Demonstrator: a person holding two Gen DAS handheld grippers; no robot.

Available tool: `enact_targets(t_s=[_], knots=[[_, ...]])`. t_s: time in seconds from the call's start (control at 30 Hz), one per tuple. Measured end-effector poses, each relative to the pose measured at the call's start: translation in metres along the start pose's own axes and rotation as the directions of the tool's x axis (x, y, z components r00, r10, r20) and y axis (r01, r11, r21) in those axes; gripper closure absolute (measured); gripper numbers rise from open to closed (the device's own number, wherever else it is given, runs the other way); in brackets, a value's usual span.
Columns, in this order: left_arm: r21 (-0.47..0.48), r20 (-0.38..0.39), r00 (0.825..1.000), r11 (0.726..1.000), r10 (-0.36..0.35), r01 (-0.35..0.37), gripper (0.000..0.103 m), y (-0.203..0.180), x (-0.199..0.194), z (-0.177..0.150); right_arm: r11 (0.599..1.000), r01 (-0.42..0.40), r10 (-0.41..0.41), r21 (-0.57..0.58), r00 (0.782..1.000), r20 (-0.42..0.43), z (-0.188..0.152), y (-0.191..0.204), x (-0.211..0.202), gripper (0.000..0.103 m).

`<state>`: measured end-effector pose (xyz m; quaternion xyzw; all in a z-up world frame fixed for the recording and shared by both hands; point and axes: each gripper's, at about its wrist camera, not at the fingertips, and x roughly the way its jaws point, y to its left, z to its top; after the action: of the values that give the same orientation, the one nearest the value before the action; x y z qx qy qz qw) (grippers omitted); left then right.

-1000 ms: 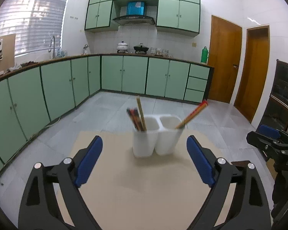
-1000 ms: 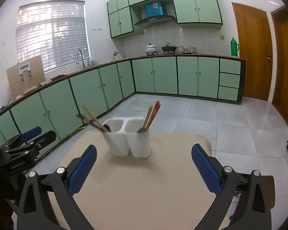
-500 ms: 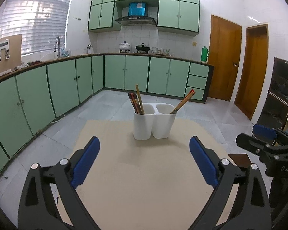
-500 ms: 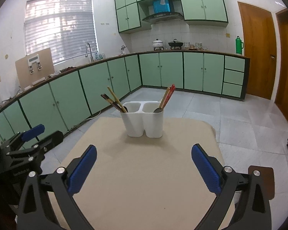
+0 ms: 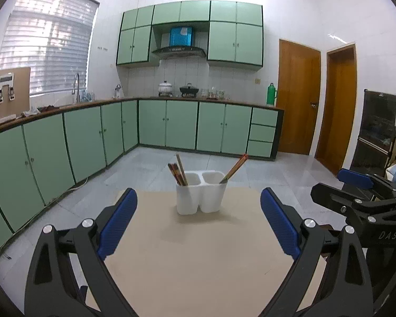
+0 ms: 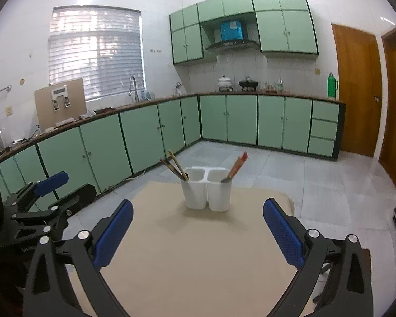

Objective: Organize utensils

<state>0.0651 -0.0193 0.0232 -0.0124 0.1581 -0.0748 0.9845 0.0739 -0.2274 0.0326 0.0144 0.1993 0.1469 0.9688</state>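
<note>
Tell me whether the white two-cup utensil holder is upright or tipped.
Upright: the white plastic two-compartment utensil holder stands flat on the beige tabletop, rims level, chopsticks leaning inside.

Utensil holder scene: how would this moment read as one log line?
left gripper: open, empty | right gripper: open, empty | white two-cup utensil holder: upright on beige table | chopsticks in both cups

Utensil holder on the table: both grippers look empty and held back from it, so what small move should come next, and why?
Probably none toward the white holder: the chopsticks stand in its left cup and the red-tipped ones in its right cup, and no loose utensil shows on the table. The left gripper and right gripper are open and empty, so I'd ease both away.
</note>
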Motion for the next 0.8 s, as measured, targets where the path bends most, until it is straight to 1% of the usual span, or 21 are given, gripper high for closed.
enact_targets(t_s=[0.1, 0.27, 0.8], knots=[[0.007, 0.024, 1.000, 1.000, 0.000, -0.001, 0.011, -0.004, -0.008, 0.005, 1.000, -0.004, 0.004, -0.007, 1.000, 0.023, 0.004, 0.004, -0.009, 0.006], [0.007, 0.042, 0.999, 1.000, -0.001, 0.001, 0.011, -0.004, -0.014, 0.006, 1.000, -0.009, 0.009, -0.006, 0.999, 0.041, 0.008, 0.007, -0.020, 0.006], [0.008, 0.064, 0.998, 1.000, 0.005, -0.005, 0.011, -0.007, -0.028, 0.007, 1.000, -0.009, 0.009, -0.016, 0.998, 0.054, 0.009, 0.007, -0.021, 0.006]])
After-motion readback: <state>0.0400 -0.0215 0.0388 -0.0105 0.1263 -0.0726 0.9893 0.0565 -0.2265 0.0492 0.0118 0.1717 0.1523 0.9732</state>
